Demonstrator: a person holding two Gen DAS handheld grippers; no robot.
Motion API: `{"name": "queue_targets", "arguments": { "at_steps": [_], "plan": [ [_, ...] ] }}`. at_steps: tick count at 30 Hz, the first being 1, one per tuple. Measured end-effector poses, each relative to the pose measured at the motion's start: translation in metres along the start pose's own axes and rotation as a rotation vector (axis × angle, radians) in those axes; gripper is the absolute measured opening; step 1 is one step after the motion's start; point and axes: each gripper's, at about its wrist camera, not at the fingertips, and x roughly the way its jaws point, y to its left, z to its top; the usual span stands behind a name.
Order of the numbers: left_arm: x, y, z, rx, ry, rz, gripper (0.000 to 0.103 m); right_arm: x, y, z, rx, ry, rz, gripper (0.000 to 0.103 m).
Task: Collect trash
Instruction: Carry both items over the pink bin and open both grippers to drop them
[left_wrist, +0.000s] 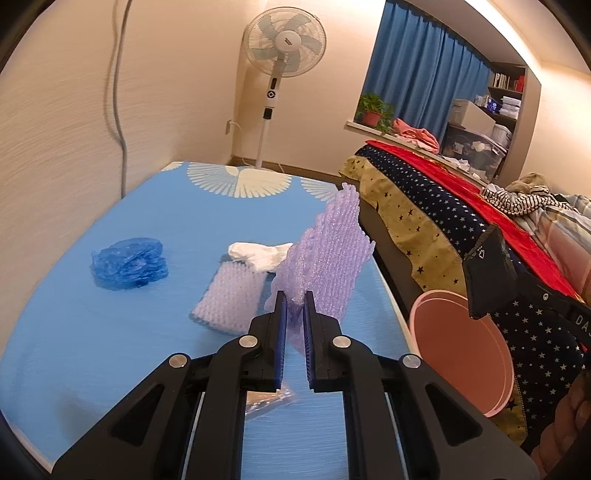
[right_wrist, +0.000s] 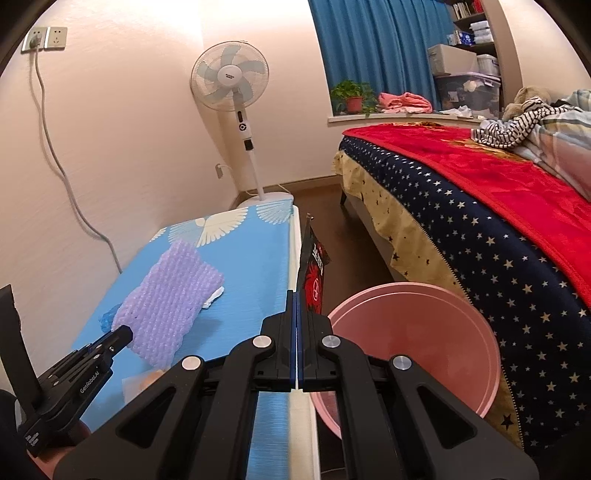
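Your left gripper pinches the purple foam net by its lower edge, so it stands upright, lifted clear of the blue table. Your right gripper is clamped on a flat black wrapper held beside the pink bin, probably ready to drop. Only the left view shows what remains: a second foam net, white tissue and blue plastic. The right view shows the bin's mouth fully.

Knobbly purple foam net; smooth matt pink plastic basin
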Motion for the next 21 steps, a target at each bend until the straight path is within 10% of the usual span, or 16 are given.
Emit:
{"name": "queue_targets", "arguments": {
  "at_steps": [21],
  "plan": [
    [0.015, -0.062, -0.006, 0.043, 0.027, -0.112, 0.009, -0.013, -0.034, 0.0, 0.038, -0.017, -0.1, 0.0]
  ]
}}
